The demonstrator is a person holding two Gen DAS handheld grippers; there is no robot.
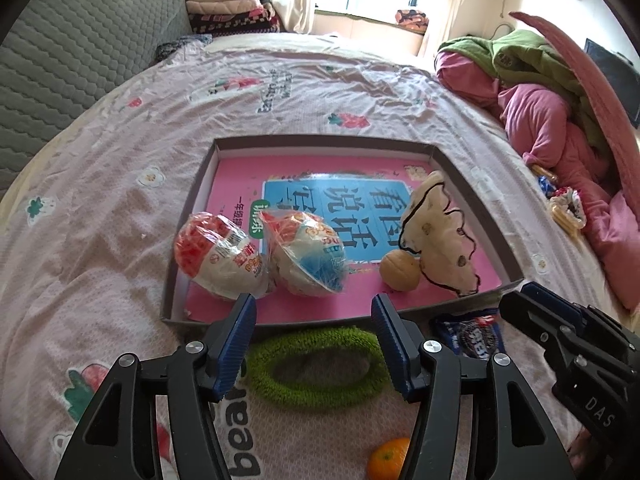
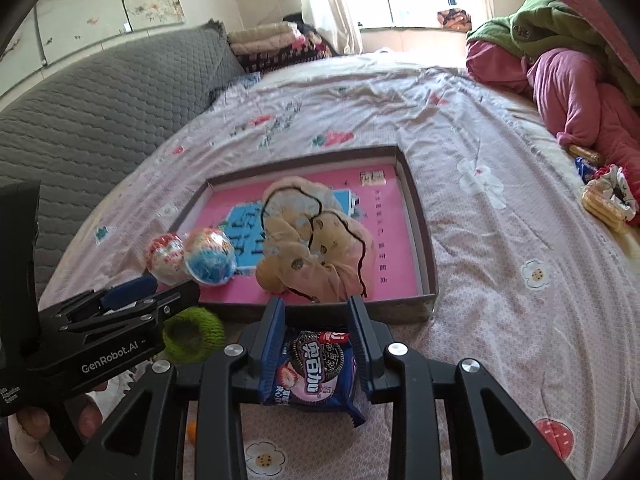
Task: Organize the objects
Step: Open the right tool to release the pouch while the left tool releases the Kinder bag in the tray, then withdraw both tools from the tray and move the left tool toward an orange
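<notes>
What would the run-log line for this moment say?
left gripper: open over green scrunchie | right gripper: around Oreo packet, closure unclear | tray: two wrapped eggs, cream scrunchie
</notes>
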